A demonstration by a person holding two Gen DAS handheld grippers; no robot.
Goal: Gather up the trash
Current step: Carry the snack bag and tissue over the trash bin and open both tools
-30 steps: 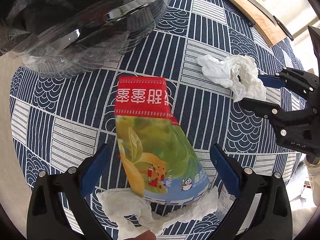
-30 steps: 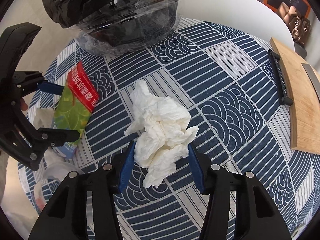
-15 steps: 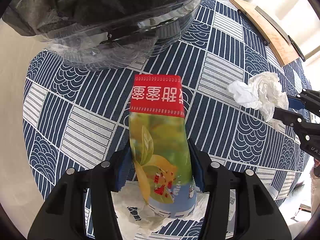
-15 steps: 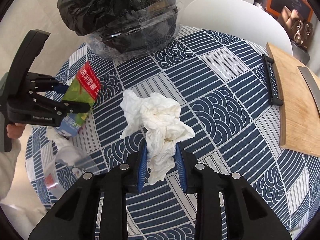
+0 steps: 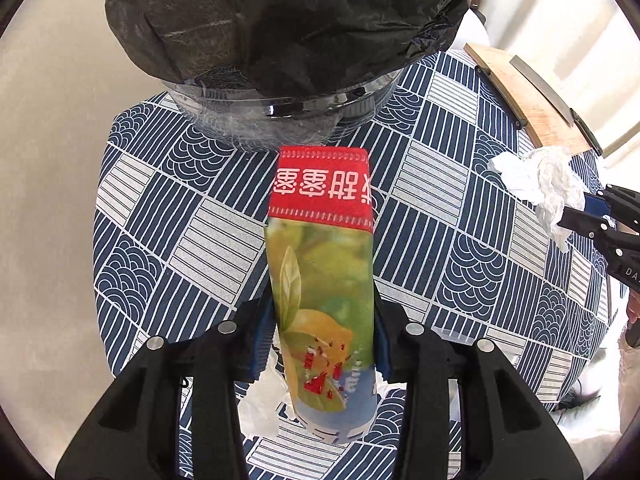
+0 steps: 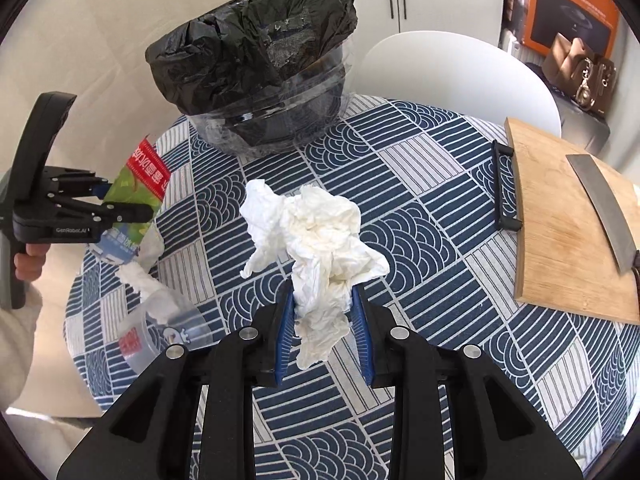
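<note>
My left gripper is shut on a flat green and red drink wrapper and holds it above the table; it also shows in the right wrist view. My right gripper is shut on a crumpled white tissue, lifted off the cloth; the tissue also shows in the left wrist view. A clear bin lined with a black bag stands at the table's far side, ahead of both grippers.
Another white tissue and a clear plastic cup lie at the table's left edge. A wooden cutting board with a knife lies at the right. A white chair stands behind the table.
Both grippers closed, the left on the wrapper and the right on the tissue, and lifted them off the table toward the bin.
</note>
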